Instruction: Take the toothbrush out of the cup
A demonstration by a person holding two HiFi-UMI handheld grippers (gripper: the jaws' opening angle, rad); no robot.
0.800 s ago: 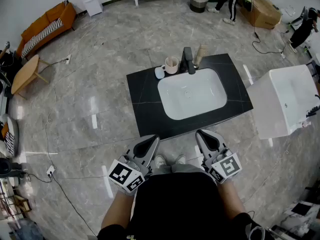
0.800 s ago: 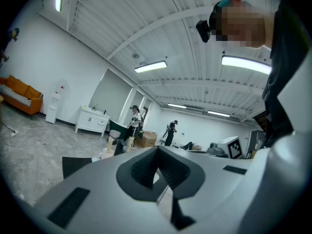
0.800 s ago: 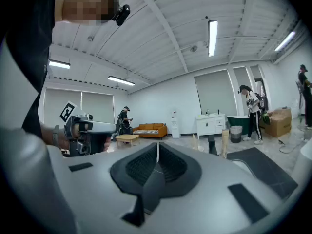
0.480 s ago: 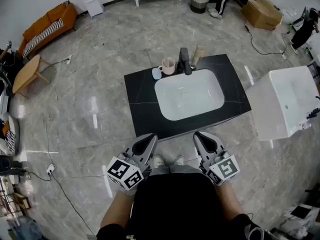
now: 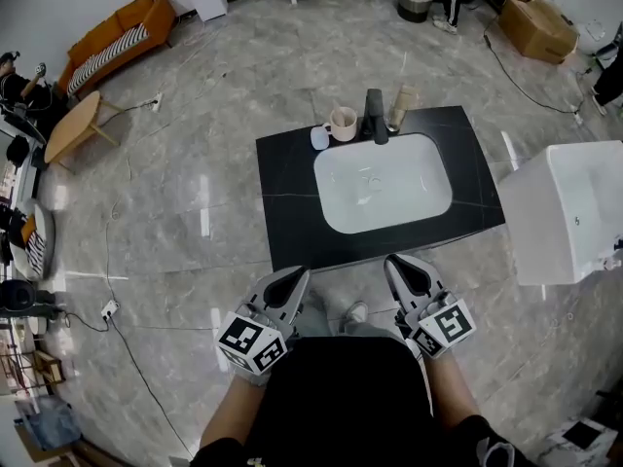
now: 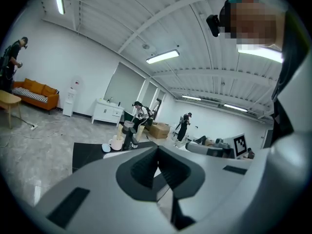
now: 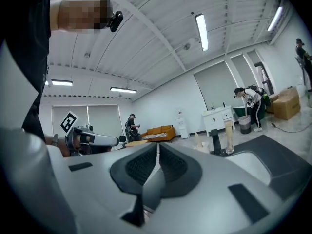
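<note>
Right now both claws hang at the near side of the black surface (image 5: 282, 202), well short of the cup (image 5: 342, 123). The left claw (image 5: 295, 276) has its jaws pressed together with nothing between them, and the right claw (image 5: 400, 264) is the same, closed on nothing.

The toothbrush (image 6: 120, 130) shows in the left gripper view as a thin pale cream stick rising out of the cup. From the head view I cannot pick it out. Its long axis runs close to upright, with a slight lean. The lower end sits inside the cup and the free end points up. Which end carries the bristles is too small for me to tell.

The cup is a pale beige mug with a handle. It stands at the far edge of the surface, by the far left corner of the white basin (image 5: 383, 183) and just left of the black faucet (image 5: 374, 117). A small pale object (image 5: 318, 138) lies just left of the cup, and a tall beige container (image 5: 401, 105) stands right of the faucet.
</note>
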